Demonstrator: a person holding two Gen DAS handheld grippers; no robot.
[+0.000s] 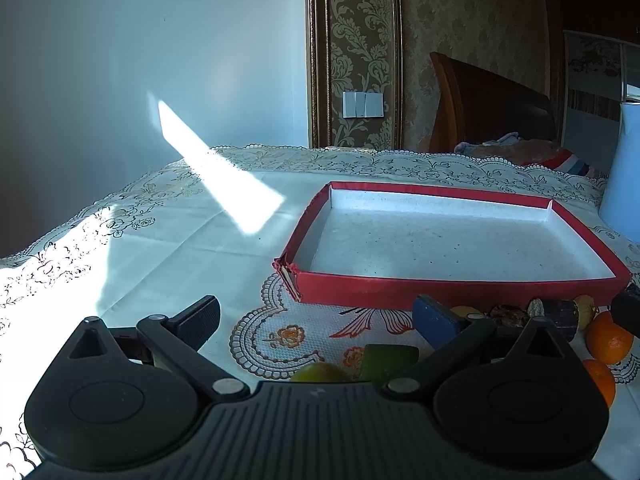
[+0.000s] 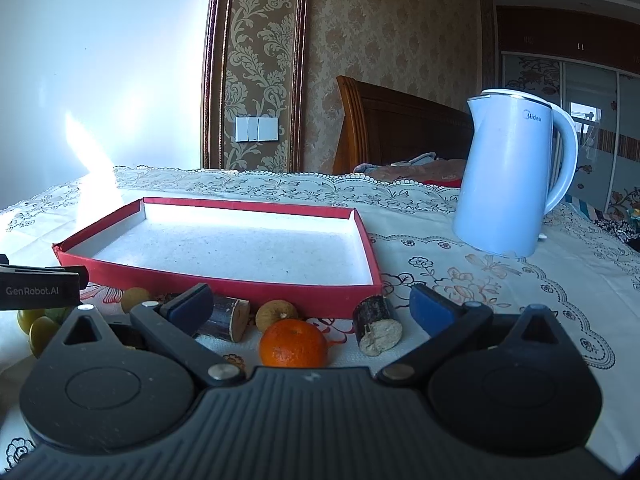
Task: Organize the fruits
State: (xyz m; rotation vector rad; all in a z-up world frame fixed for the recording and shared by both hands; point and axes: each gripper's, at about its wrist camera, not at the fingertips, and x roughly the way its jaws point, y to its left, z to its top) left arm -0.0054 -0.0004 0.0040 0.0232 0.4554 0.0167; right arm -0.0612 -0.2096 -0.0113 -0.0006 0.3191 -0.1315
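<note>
The right tongs (image 2: 310,304) are hovering low over the table (image 2: 500,300) with their blue-padded fingers (image 2: 430,306) spread wide and holding nothing. Between them a mandarin orange (image 2: 293,343) is sitting on the lace tablecloth. At 1 o'clock from it a short dark-barked cut stalk piece (image 2: 376,330) is lying with its pale cut end facing the camera; at 11 o'clock a second such piece (image 2: 228,322) is lying partly behind the left finger, and a small tan round fruit (image 2: 276,314) is resting between them, just behind the orange. Toward 9 o'clock several yellow-green fruits (image 2: 40,330) are clustering below the left tongs' body. Beyond the fruits, at 12 o'clock, the shallow red box lid (image 2: 224,280) is lying open side up with nothing in it. A white Midea kettle (image 2: 516,172) is standing upright at 2 o'clock, well apart from the lid.

The left tongs (image 1: 316,316) are likewise spread wide and gripping nothing. Just under them a yellow-green fruit (image 1: 320,372) and a green piece (image 1: 388,360) are showing, the lid (image 1: 440,284) lying at 12 to 1 o'clock, and two oranges (image 1: 610,340) at 3 o'clock.
</note>
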